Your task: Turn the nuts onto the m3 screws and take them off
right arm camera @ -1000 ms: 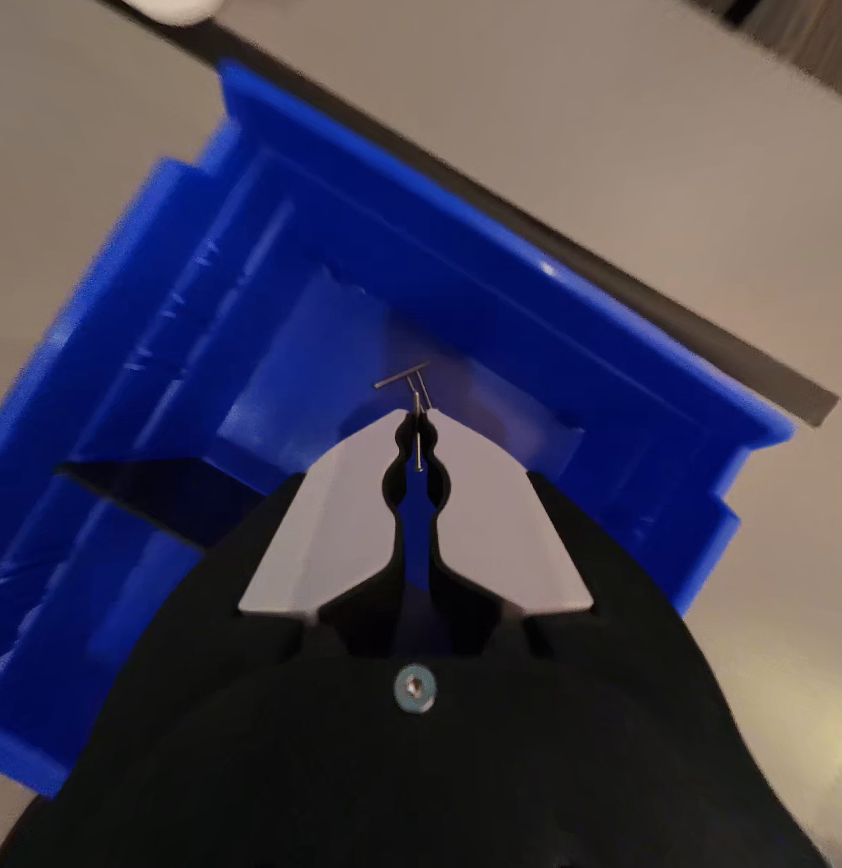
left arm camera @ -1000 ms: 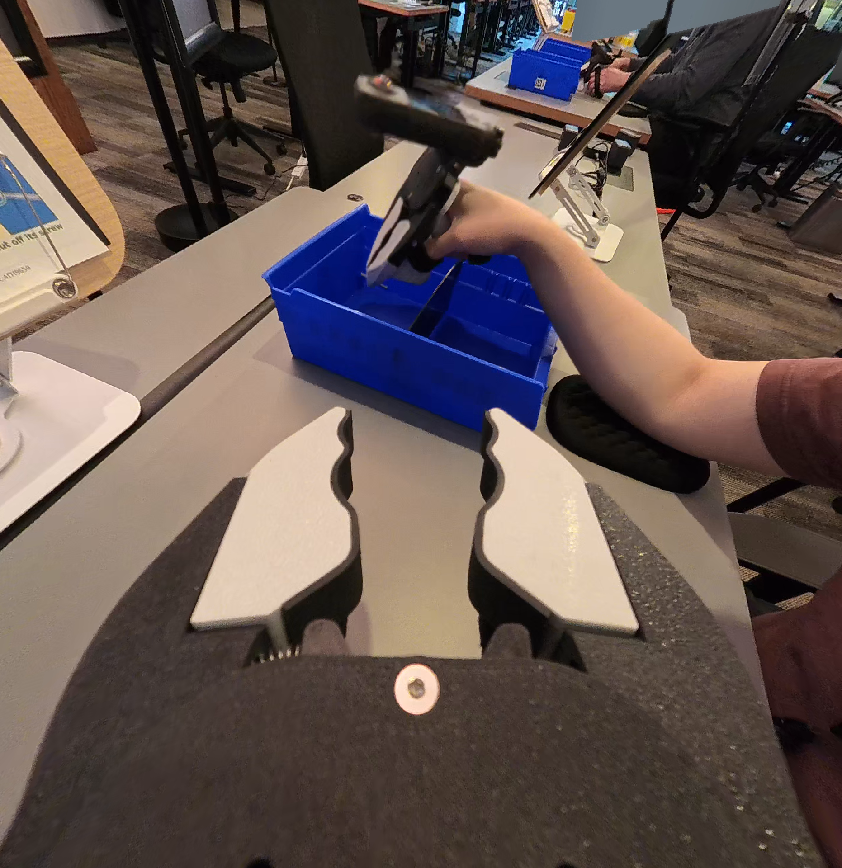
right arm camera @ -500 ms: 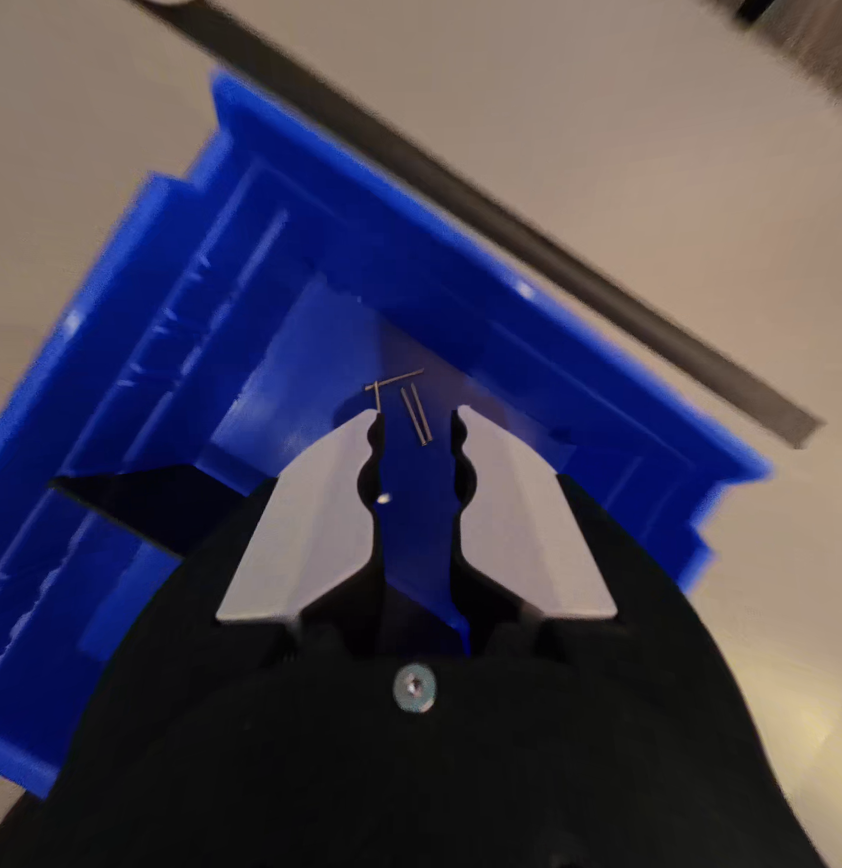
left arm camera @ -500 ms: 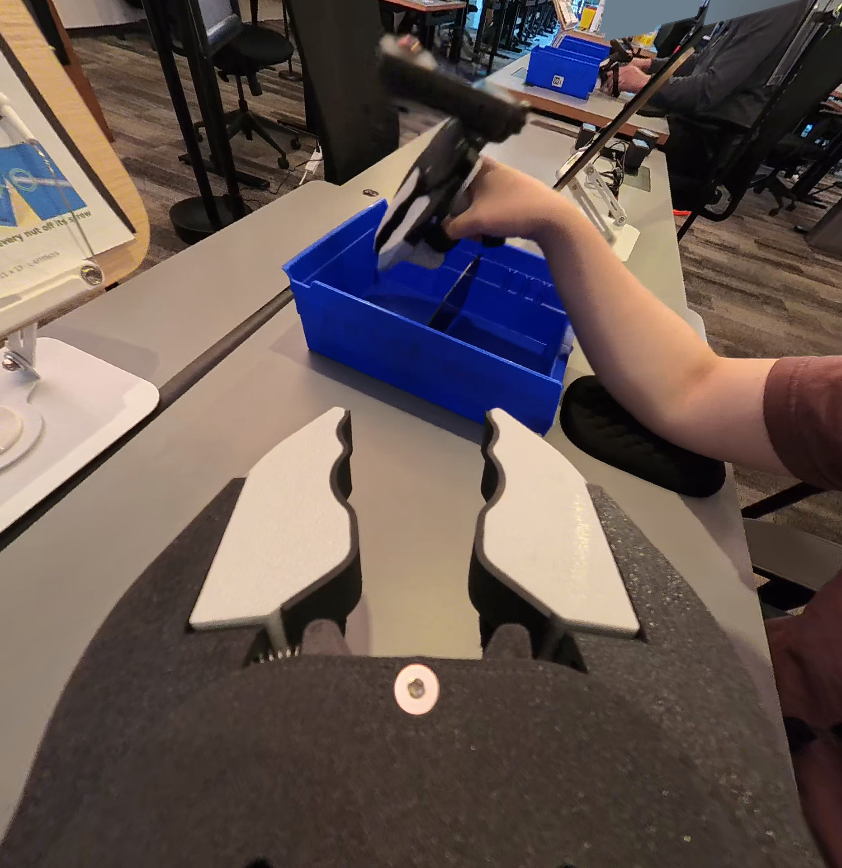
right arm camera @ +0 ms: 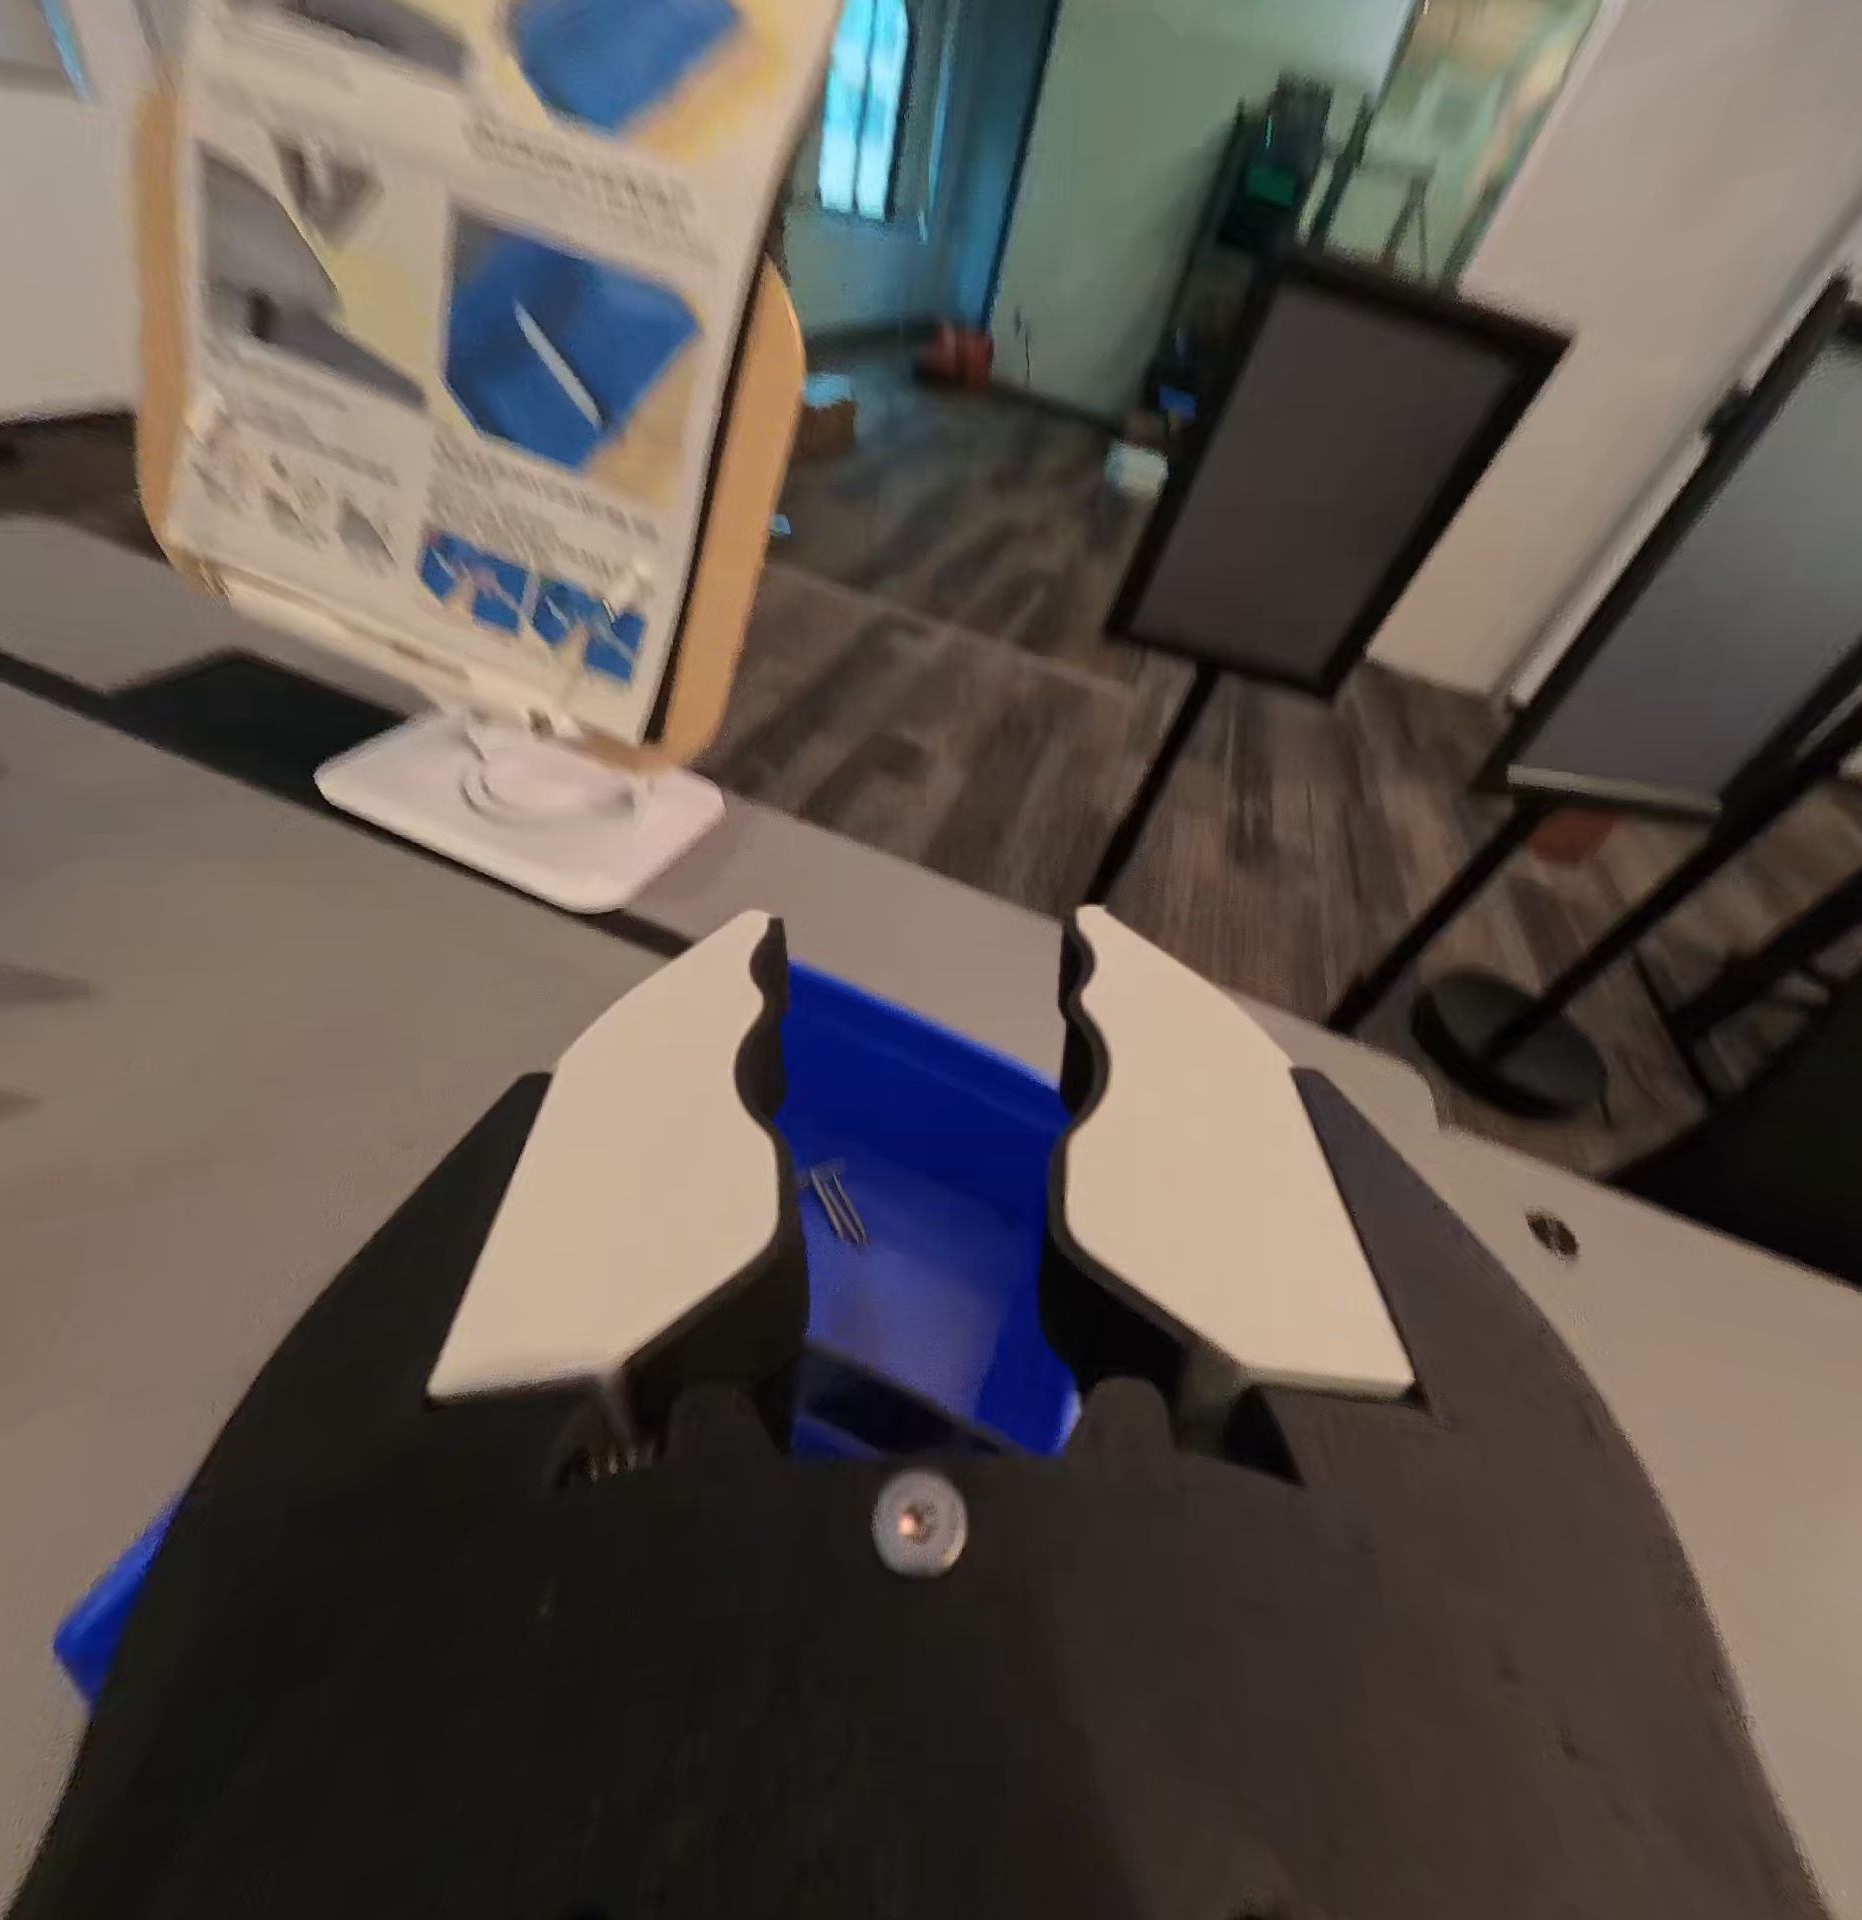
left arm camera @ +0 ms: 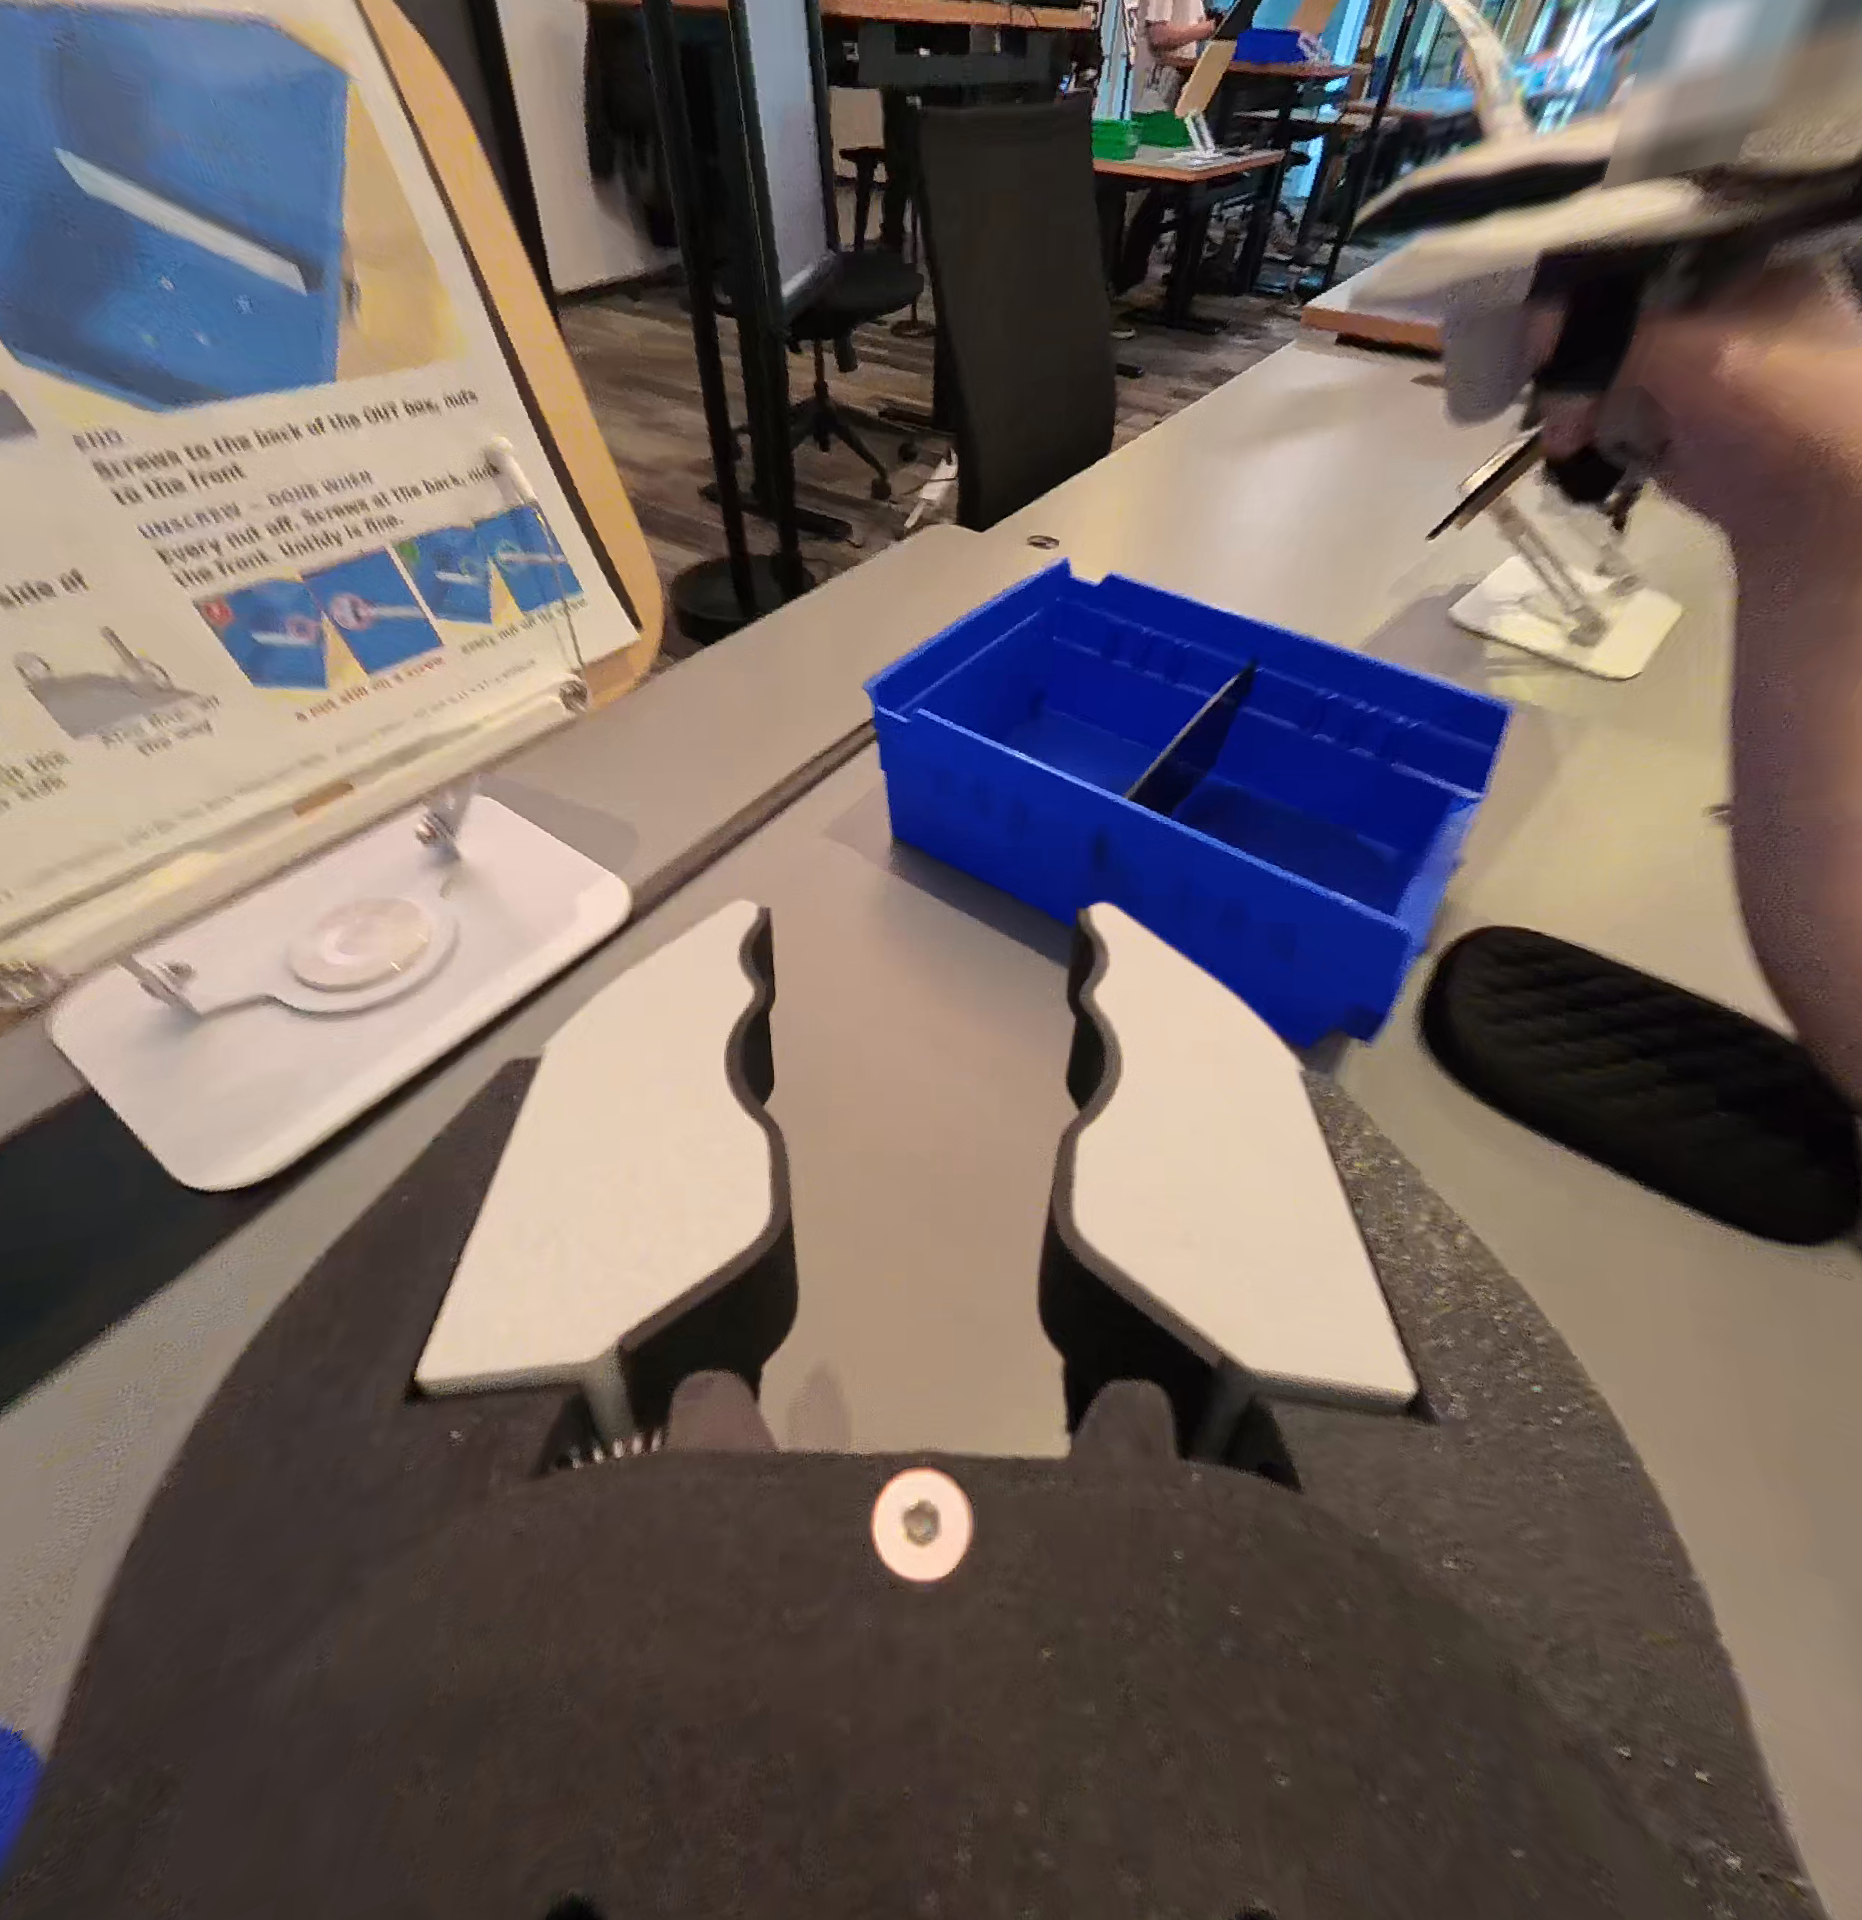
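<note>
A blue bin with a dark divider sits on the grey table. In the right wrist view the bin lies below my right gripper, and several thin metal screws lie on its floor. My right gripper is open and empty, held above the bin; in the left wrist view it is a blurred shape at the upper right with the hand that holds it. My left gripper is open and empty, low over the table, just short of the bin. No nuts are visible.
An instruction board on a white stand stands to the left; it also shows in the right wrist view. A black wrist pad lies right of the bin. A second stand is behind. Chairs and pole stands are beyond the table edge. Across from one pair of fingers to the other is roughly 35 centimetres.
My right gripper let go of a screw into the bin, opened wide, and lifted up and away to the right. My left gripper swung slightly left; it stays open.
</note>
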A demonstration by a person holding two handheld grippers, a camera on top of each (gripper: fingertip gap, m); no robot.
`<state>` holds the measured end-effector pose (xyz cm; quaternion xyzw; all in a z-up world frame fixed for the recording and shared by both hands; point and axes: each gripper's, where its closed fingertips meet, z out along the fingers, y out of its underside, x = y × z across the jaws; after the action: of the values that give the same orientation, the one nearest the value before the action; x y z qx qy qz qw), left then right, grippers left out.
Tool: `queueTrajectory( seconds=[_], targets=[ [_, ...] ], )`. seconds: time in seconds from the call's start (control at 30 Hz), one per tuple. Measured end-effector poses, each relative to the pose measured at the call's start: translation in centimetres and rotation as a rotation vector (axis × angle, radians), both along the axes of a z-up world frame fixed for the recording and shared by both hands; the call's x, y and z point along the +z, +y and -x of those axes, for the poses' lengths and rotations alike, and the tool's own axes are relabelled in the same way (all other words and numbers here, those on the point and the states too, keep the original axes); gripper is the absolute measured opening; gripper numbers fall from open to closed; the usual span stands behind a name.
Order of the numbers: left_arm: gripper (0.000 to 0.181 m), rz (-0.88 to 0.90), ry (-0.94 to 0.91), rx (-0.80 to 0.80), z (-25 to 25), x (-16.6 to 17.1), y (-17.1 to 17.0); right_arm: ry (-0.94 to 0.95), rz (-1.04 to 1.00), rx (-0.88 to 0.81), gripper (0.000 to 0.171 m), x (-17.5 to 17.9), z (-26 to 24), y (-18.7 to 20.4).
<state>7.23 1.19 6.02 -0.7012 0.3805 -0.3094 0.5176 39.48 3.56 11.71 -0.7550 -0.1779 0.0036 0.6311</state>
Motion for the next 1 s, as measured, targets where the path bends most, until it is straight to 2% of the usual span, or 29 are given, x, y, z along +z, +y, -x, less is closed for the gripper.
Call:
queueTrajectory(
  seconds=[0.1,0.23,0.3,0.4,0.5,0.57,0.67,0.73,0.87,1.0],
  targets=[
    [0.057,0.036,0.069,0.072,2.9,0.3,-0.8,-0.040,0.134,-0.090,0.052,-3.6,-3.7,-0.6],
    [0.072,0.038,0.215,0.302,11.5,0.3,-0.9,0.038,0.344,-0.140,0.058,-8.5,-7.8,-2.2],
    [0.083,0.098,0.189,0.401,16.3,0.8,-1.0,0.126,0.423,-0.111,0.058,-10.3,-8.3,-3.2],
    [0.086,0.123,0.247,0.574,24.9,1.0,-0.6,0.219,0.530,-0.083,0.056,-12.5,-8.5,-4.5],
    [0.091,0.226,0.329,0.733,33.1,-0.4,-0.5,0.229,0.627,-0.111,0.060,-14.5,-8.9,-4.9],
    [0.090,0.327,0.318,0.785,36.4,-1.7,-0.7,0.191,0.743,-0.145,0.064,-16.6,-9.1,-5.2],
    [0.101,0.495,0.240,0.808,38.4,-3.9,-1.2,0.168,0.948,-0.164,0.065,-19.8,-8.5,-6.0],
    [0.099,0.559,0.196,0.826,39.0,-5.3,-1.3,0.186,1.049,-0.166,0.064,-21.3,-7.8,-6.3],
    [0.100,0.662,0.258,0.859,39.9,-8.9,-1.7,0.080,1.138,-0.261,0.056,-23.4,-9.0,-6.2],
    [0.096,0.785,0.308,0.851,39.3,-12.3,-2.5,0.086,1.212,-0.274,0.035,-24.4,-9.0,-6.3]
  ],
)
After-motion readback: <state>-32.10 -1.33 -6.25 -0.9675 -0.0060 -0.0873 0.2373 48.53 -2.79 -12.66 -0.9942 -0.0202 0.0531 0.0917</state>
